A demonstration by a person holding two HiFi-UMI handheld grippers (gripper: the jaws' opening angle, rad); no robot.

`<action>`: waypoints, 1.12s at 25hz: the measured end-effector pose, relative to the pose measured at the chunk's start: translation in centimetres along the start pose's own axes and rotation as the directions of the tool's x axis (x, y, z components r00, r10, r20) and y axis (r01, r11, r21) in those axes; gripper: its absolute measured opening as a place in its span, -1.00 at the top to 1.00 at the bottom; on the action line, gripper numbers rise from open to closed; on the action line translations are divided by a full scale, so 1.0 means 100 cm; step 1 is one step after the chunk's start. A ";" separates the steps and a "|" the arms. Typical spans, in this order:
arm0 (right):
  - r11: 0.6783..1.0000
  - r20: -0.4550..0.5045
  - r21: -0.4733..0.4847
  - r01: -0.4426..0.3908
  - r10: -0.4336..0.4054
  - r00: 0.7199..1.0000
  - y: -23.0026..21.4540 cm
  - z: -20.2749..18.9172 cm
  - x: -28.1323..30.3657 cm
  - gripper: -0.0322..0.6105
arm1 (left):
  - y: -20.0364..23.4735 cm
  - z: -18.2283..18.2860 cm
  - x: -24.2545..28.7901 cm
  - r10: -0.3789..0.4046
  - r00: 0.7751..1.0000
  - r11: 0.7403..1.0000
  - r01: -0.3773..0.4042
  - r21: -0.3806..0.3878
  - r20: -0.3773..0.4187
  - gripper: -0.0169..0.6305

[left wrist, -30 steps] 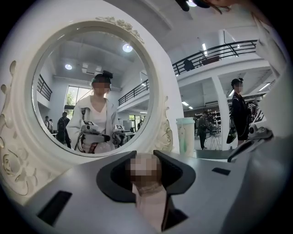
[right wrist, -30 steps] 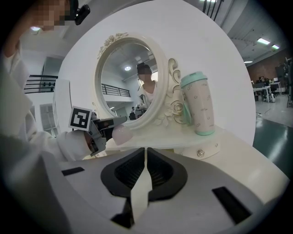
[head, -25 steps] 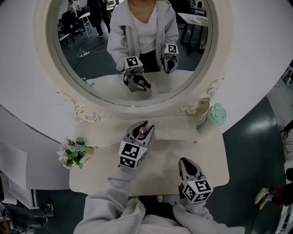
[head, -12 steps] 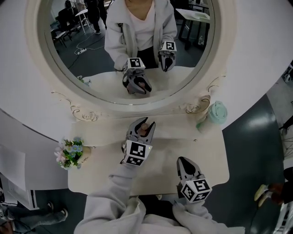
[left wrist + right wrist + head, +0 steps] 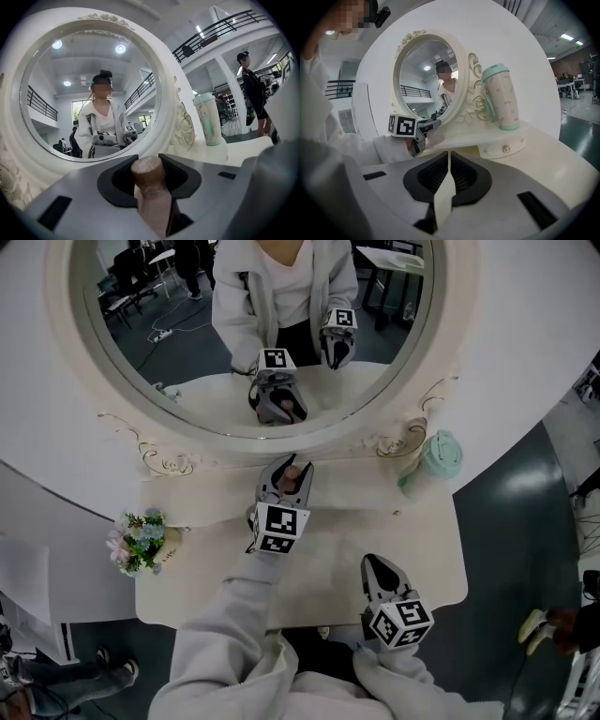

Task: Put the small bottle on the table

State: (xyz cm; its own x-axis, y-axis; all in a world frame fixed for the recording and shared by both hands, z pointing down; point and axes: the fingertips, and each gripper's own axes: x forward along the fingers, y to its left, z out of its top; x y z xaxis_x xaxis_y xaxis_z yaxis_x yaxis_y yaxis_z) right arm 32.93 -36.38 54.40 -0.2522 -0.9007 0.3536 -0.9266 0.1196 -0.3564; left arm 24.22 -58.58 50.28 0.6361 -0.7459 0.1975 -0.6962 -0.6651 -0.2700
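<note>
Left tongs (image 5: 289, 469) just opening, small bottle (image 5: 151, 187) between | right tongs (image 5: 377, 564) closed

The person wore a light grey jacket of soft fabric (image 5: 230, 657) with long, loose sleeves (image 5: 246, 601). In the mirror, the jacket hung open at the front over a white V-neck top (image 5: 286, 282). The left gripper (image 5: 292, 474) and the right gripper (image 5: 376, 565) were of the same make: smooth grey plastic bodies which narrowed to two pointed jaws. The left cube (image 5: 278, 528) and the right cube (image 5: 400, 622) were white, with black square markers on their faces. Inside the right jaws, black ribbed pads (image 5: 432, 174) sat in a rounded hollow.
</note>
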 end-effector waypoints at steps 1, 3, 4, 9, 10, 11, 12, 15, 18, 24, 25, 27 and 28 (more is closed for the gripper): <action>1.000 -0.001 0.000 -0.001 0.001 1.000 0.000 -0.001 -0.001 0.78 | 0.001 0.000 0.001 0.003 1.000 1.000 -0.003 0.000 0.001 0.49; 1.000 -0.003 0.000 -0.003 0.003 1.000 0.001 -0.001 -0.002 0.77 | 0.002 0.001 0.003 0.009 1.000 1.000 -0.009 0.001 0.004 0.49; 1.000 -0.004 0.000 -0.004 0.004 1.000 0.002 -0.002 -0.002 0.78 | 0.003 0.001 0.004 0.011 1.000 1.000 -0.011 0.003 0.007 0.49; 1.000 -0.010 0.006 -0.001 0.001 1.000 -0.001 -0.006 -0.003 0.77 | 0.003 0.000 0.004 0.020 1.000 1.000 -0.020 0.005 0.011 0.49; 1.000 -0.010 0.006 -0.001 0.001 1.000 -0.001 -0.006 -0.003 0.77 | 0.003 0.000 0.004 0.021 1.000 1.000 -0.021 0.004 0.010 0.49; 1.000 -0.010 0.006 0.000 0.000 1.000 -0.001 -0.006 -0.003 0.78 | 0.003 0.000 0.004 0.023 1.000 1.000 -0.023 0.003 0.010 0.49; 1.000 -0.009 0.007 0.000 0.000 1.000 -0.001 -0.005 -0.003 0.77 | 0.003 0.001 0.004 0.027 1.000 1.000 -0.027 0.001 0.008 0.49; 1.000 -0.005 0.006 0.000 0.000 1.000 0.000 -0.004 -0.006 0.78 | 0.002 0.001 0.004 0.024 1.000 1.000 -0.024 -0.005 0.000 0.49; 1.000 0.002 0.006 0.001 -0.001 1.000 0.001 -0.002 -0.009 0.78 | -0.010 0.000 0.005 -0.022 1.000 1.000 0.022 -0.003 -0.010 0.19; 1.000 0.028 -0.001 0.001 -0.001 1.000 0.007 0.002 -0.017 0.77 | -0.007 0.012 -0.004 0.033 0.999 0.999 -0.032 -0.045 0.021 -0.16; 1.000 0.031 -0.001 0.002 -0.002 1.000 0.008 0.002 -0.019 0.78 | -0.005 0.014 -0.006 0.038 0.999 0.998 -0.037 -0.042 0.024 -0.16; 1.000 0.038 0.000 0.003 -0.003 0.999 0.010 0.003 -0.022 0.77 | -0.001 0.017 -0.013 0.044 0.999 0.998 -0.043 -0.046 0.030 -0.17; 1.000 0.042 0.000 0.002 -0.002 0.999 0.011 0.003 -0.024 0.77 | 0.001 0.018 -0.017 0.046 0.998 0.998 -0.044 -0.054 0.032 -0.17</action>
State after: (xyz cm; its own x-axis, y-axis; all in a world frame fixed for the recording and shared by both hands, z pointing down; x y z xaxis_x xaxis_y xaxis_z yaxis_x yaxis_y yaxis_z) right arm 32.56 -34.23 52.92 -0.2386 -0.9177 0.3176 -0.9270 0.1177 -0.3561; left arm 23.69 -57.32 48.19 0.6140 -0.7740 0.1544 -0.7404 -0.6327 -0.2271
